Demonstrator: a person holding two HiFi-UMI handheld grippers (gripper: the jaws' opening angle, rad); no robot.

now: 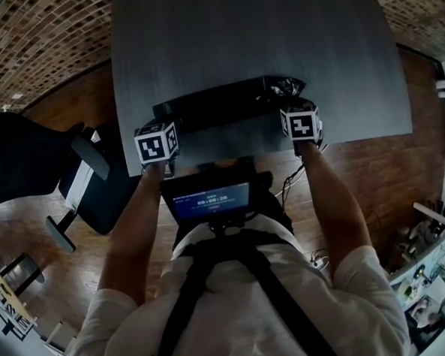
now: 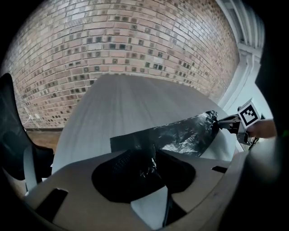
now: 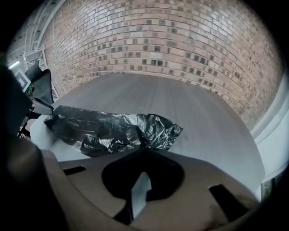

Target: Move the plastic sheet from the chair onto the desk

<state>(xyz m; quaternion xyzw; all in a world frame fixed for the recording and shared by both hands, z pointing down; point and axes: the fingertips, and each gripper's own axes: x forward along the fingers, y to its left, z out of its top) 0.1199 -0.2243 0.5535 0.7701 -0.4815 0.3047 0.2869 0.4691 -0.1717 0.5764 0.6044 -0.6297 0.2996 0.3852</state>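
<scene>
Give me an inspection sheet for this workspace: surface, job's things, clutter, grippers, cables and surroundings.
Surface: grey desk, flat and matte.
Job's things: black plastic sheet lies crumpled over the desk's near edge, spanning between the grippers.
Clutter: nothing seen.
Grippers: left gripper has its jaws apart, with the sheet's end loose between them; right gripper is shut on the other end.
Cables: thin cables on the floor beside the person's right arm.
Surroundings: black office chair at left, brick wall, wooden floor.

Grey desk (image 1: 259, 43): bare but for a crumpled black plastic sheet (image 1: 218, 104) stretched along the tabletop's near edge, midway between its corners.
</scene>
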